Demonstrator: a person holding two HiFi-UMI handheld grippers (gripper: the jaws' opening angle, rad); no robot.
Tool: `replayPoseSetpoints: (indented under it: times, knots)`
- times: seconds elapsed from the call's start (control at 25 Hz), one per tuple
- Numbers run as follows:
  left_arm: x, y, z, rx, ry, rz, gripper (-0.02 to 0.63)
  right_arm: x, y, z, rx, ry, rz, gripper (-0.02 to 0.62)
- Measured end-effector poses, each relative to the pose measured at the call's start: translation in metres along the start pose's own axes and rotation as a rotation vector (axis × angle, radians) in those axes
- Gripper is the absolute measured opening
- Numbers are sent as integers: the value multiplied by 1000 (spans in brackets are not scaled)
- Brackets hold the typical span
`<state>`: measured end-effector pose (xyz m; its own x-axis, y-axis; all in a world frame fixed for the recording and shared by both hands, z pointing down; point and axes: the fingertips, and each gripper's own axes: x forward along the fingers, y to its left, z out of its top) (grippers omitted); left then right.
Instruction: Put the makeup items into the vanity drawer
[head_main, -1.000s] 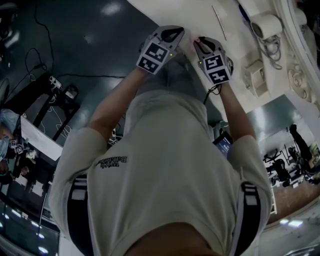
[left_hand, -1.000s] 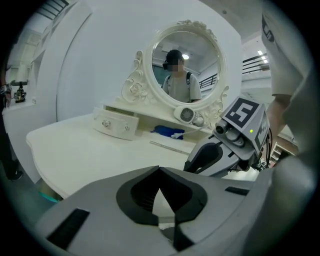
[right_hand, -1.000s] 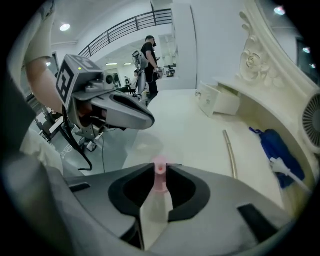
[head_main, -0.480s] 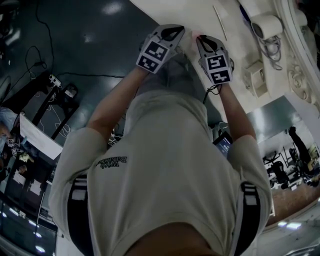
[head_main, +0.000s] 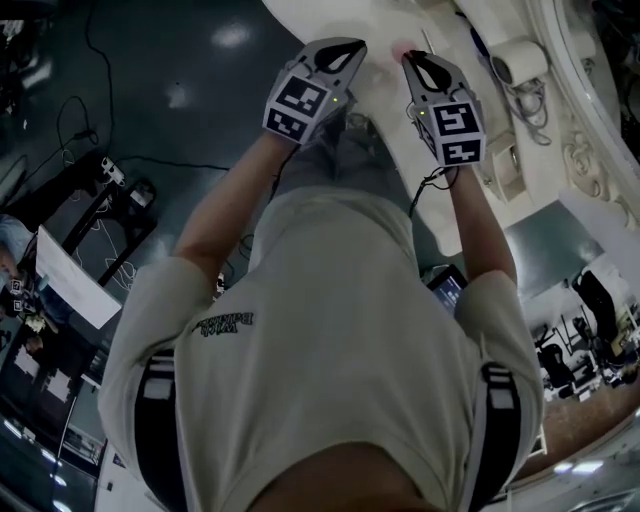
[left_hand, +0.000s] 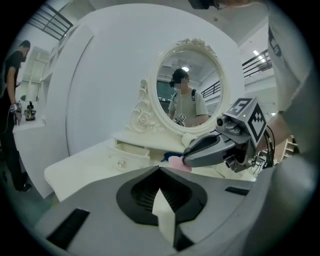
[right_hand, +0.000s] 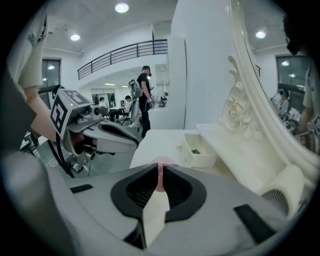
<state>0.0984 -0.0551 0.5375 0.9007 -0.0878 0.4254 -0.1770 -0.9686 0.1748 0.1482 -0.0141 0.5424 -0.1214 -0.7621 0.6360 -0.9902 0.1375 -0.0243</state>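
A pink puff (right_hand: 160, 180) is pinched between the jaws of the right gripper (right_hand: 160, 172). These jaws have just been closing, and the puff is seen between them. In the right gripper view it is presented edge-on as a thin pink strip, with a rounded pink rim showing past the jaw tips. In the left gripper view the puff (left_hand: 178, 162) is seen as a soft, pale pink, rounded piece at the tip of the right gripper (left_hand: 186, 161). In the head view only a small pink spot (head_main: 404, 47) is shown at the tips of the right gripper (head_main: 412, 55).

The puff is held over the white top of the vanity (left_hand: 85, 167), apart from the drawer (right_hand: 202, 159). The drawer is pulled open below the oval mirror (left_hand: 187, 85). A small dark thing is seen inside it, too small to be made out.

The jaws of the left gripper (left_hand: 160, 169) are pressed together, and nothing is held between them. The two grippers are held side by side over the vanity edge, tips near each other but apart.
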Motion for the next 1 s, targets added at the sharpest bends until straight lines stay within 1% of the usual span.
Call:
replayPoseSetpoints:
  times: [0.28, 0.4, 0.56, 0.76, 0.88, 1.0]
  knots:
    - [-39, 18, 102, 61, -179, 55, 12, -42, -2, 102, -57, -190, -33, 36]
    - [-65, 21, 146, 84, -260, 74, 11, -66, 6, 148, -81, -286, -34, 35]
    - [-109, 19, 200, 143, -368, 101, 12, -102, 26, 207, -122, -419, -21, 35]
    - [-160, 5, 236, 191, -461, 127, 12, -150, 53, 255, -153, -558, 3, 35]
    - [-188, -4, 251, 201, -508, 146, 11, -171, 64, 268, -143, -618, 17, 37]
    - [-210, -12, 258, 218, -545, 165, 12, -184, 75, 270, -132, -648, 37, 37]
